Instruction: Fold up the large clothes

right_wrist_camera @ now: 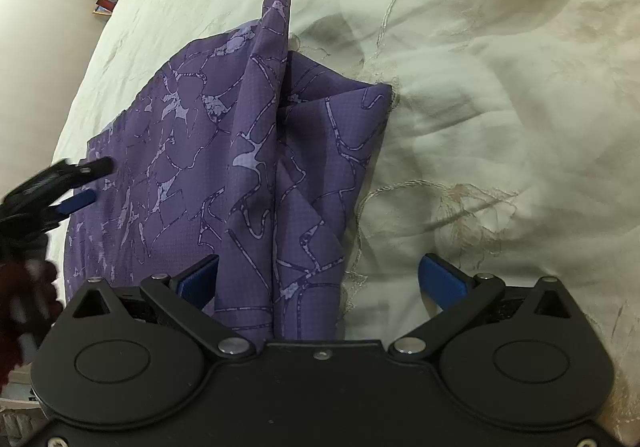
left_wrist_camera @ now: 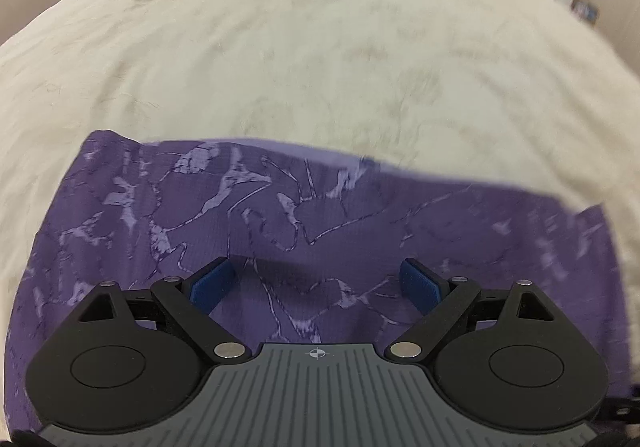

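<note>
**Between folds, both grippers empty**

I see the cream bedspread (right_wrist_camera: 480, 87) carrying the purple patterned garment (right_wrist_camera: 192, 151), partly folded, one ridge bunched upright. My left gripper (left_wrist_camera: 318, 285) hangs over its flat part, jaws wide, gripping nothing. My right gripper (right_wrist_camera: 320, 279) straddles the garment's edge, equally wide. Next, I reckon, pinch that ridge and lay it flat.

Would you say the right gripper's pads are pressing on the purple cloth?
Apart. In the right wrist view the right gripper stands wide open; the purple cloth lies between its pads, neither visibly clamping it.
</note>
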